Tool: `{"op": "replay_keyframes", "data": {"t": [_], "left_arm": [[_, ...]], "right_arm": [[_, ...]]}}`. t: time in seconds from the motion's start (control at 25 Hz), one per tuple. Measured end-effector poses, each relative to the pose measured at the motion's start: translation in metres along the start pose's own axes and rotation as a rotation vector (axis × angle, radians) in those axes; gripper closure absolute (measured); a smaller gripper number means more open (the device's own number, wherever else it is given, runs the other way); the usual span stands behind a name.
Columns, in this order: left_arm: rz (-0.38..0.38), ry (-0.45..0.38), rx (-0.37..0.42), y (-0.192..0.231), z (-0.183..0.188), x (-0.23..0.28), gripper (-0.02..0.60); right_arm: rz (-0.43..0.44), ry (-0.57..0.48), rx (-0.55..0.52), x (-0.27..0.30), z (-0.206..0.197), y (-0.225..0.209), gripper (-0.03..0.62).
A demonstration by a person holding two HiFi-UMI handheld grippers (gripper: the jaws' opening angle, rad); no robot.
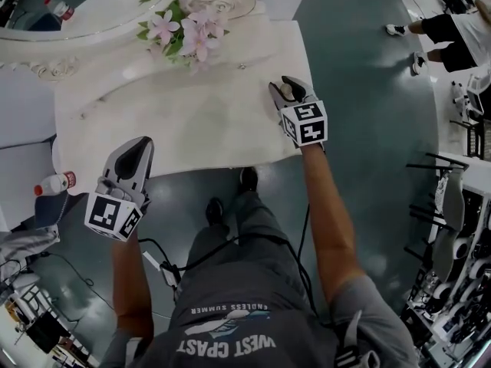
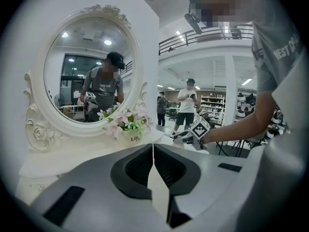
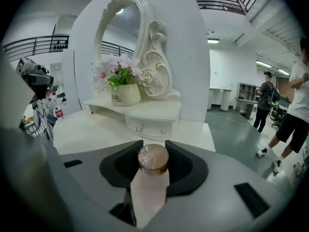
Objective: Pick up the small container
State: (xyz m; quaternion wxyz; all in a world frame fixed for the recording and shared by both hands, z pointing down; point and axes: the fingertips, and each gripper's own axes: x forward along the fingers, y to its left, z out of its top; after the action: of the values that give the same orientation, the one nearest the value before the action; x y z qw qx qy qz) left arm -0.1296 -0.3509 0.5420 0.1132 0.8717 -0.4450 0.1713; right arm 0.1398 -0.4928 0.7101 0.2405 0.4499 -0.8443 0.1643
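Right gripper (image 3: 153, 144) grasped the small container (image 3: 153, 159), jaws partly apart and pressing its sides. The container lay along the jaws, capped end pointing to 12 o'clock, over the table (image 1: 192, 121) at its 3 o'clock edge. Left gripper (image 2: 153, 146) was closed and empty at 7 o'clock.

A large open hall, seemingly a lab or test space, is shown: a railed mezzanine (image 2: 207, 38), stocked shelves (image 2: 212, 104) and a grey-green floor (image 1: 368, 144) are seen. A white vanity tabletop (image 1: 184, 121) with an oval mirror (image 2: 87, 76) and potted flowers (image 3: 120, 83) is staged there, and equipment (image 1: 460, 282) is racked alongside.
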Motion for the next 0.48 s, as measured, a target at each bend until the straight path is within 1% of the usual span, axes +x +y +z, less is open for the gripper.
{"op": "replay_keyframes", "data": {"t": [0.08, 0.16, 0.32, 0.48], "left_arm": [[0.007, -0.001, -0.001, 0.001, 0.0, -0.003, 0.558], [0.015, -0.002, -0.002, 0.001, -0.001, -0.005, 0.558], [0.022, -0.013, 0.005, 0.002, 0.002, -0.007, 0.558], [0.034, -0.038, 0.017, 0.005, 0.011, -0.011, 0.558]], "right_arm": [[-0.016, -0.003, -0.034, 0.001, -0.001, 0.0, 0.45], [-0.024, -0.001, -0.053, 0.003, -0.002, 0.0, 0.454], [-0.056, 0.027, -0.035, 0.002, -0.006, -0.006, 0.459], [-0.083, 0.002, -0.011, -0.013, 0.004, -0.009, 0.459]]}}
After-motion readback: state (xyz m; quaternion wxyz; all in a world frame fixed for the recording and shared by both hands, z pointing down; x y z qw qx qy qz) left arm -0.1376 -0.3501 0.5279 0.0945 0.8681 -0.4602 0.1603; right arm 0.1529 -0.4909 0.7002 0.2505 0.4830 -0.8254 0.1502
